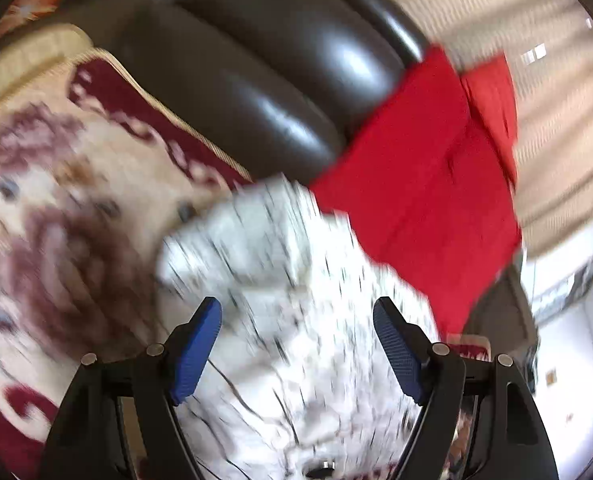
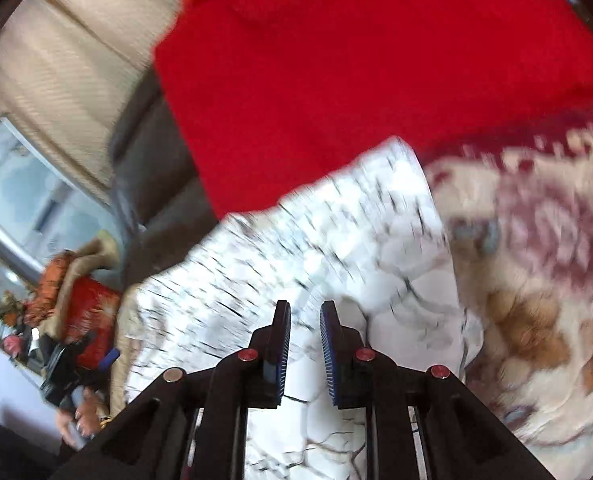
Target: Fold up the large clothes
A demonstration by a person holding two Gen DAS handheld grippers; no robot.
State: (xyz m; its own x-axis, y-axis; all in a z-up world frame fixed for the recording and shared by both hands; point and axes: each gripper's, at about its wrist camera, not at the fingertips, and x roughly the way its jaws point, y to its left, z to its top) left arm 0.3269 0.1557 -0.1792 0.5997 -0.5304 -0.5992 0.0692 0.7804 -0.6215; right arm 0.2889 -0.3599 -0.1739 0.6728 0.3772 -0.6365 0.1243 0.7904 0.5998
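A white garment with black crackle marks (image 1: 296, 248) lies crumpled on a cream and maroon patterned cover (image 1: 56, 200). My left gripper (image 1: 296, 304) hovers just over it, blue pads spread wide and nothing between them. In the right wrist view the same garment (image 2: 296, 240) stretches from lower centre up to the right. My right gripper (image 2: 305, 306) sits above it with only a narrow gap between its pads, and no cloth is pinched in that gap. A red cloth (image 1: 416, 184) (image 2: 336, 60) lies beyond the garment, touching its far edge. Both views are motion-blurred.
A dark leather sofa back (image 1: 256, 60) rises behind the patterned cover (image 2: 536, 260). Beige curtains (image 1: 556, 120) (image 2: 68, 60) hang at the side. At the lower left of the right wrist view a hand (image 2: 80, 420) holds the other gripper near orange and red cushions (image 2: 84, 300).
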